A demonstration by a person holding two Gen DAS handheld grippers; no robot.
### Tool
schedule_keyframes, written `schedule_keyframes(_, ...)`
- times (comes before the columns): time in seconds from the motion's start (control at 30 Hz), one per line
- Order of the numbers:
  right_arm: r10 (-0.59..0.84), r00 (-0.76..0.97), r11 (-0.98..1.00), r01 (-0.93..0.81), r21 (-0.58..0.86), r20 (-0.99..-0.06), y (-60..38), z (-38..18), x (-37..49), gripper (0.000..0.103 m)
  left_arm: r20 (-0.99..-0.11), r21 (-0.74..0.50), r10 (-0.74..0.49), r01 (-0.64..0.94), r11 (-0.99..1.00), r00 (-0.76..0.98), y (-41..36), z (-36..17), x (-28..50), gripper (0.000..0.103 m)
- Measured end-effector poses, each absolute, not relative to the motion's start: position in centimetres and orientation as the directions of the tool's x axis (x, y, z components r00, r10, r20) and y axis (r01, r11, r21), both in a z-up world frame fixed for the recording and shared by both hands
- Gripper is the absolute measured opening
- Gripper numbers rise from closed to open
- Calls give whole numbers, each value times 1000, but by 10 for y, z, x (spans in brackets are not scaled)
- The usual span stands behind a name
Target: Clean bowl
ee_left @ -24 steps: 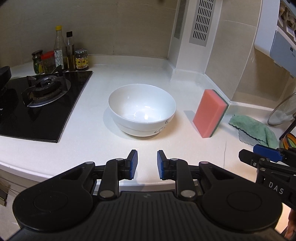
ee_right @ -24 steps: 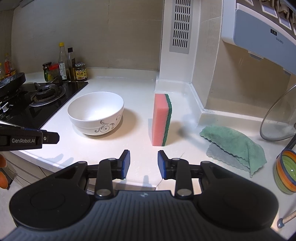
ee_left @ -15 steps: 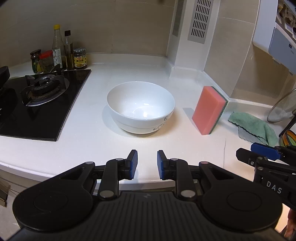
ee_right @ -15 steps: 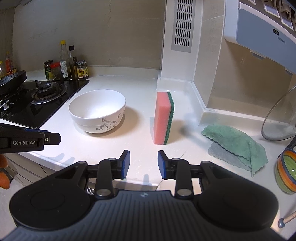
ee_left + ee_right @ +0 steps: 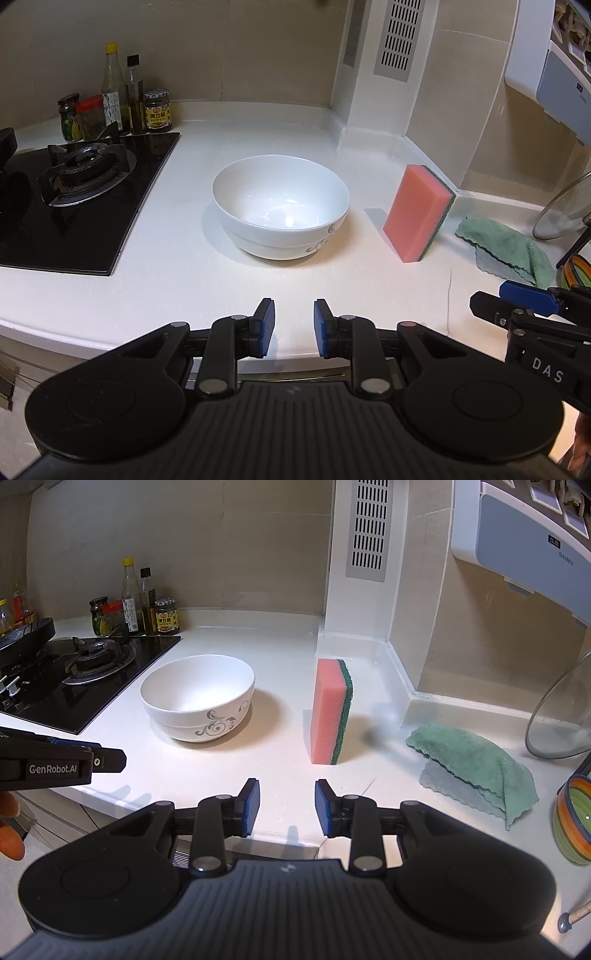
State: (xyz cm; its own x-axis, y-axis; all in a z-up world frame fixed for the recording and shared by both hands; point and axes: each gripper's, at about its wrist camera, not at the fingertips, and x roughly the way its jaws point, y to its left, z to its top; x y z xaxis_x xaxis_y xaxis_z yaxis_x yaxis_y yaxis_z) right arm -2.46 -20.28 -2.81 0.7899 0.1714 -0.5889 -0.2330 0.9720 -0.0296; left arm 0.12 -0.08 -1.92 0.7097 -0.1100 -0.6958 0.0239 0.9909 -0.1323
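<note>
A white bowl [image 5: 280, 206] [image 5: 197, 698] with a grey scroll pattern sits upright and empty on the white counter. Right of it a pink sponge [image 5: 417, 214] [image 5: 327, 710] with a green scouring side stands on its edge. My left gripper [image 5: 293, 326] hangs open over the counter's front edge, short of the bowl, nothing between its fingers. My right gripper [image 5: 286, 806] is open too, in line with the sponge and well short of it. Each gripper shows at the side of the other's view.
A black gas hob [image 5: 74, 206] lies to the left, with bottles and jars [image 5: 125, 107] behind it. A green cloth [image 5: 476, 764], a glass lid [image 5: 565, 716] and a striped bowl [image 5: 572, 819] are at the right. A wall column [image 5: 364, 572] stands behind the sponge.
Both views have lifted and drawn back slightly, so bowl and sponge sit a little higher in frame. The right gripper's fingers have spread a little wider. Nothing on the counter moved.
</note>
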Motion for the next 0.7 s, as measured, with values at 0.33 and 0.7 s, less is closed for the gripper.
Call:
schedule_keyframes(0.33, 160, 781, 974, -225, -33, -604, -214, -31, -29, 28, -698, -125, -122, 47, 991, 706, 1, -21, 12, 28)
schedule_keyframes(0.7, 138, 778, 979, -200, -34, -613, -200, -33, -6, 28, -703, -141, -153, 74, 987, 694, 9, -27, 43, 28)
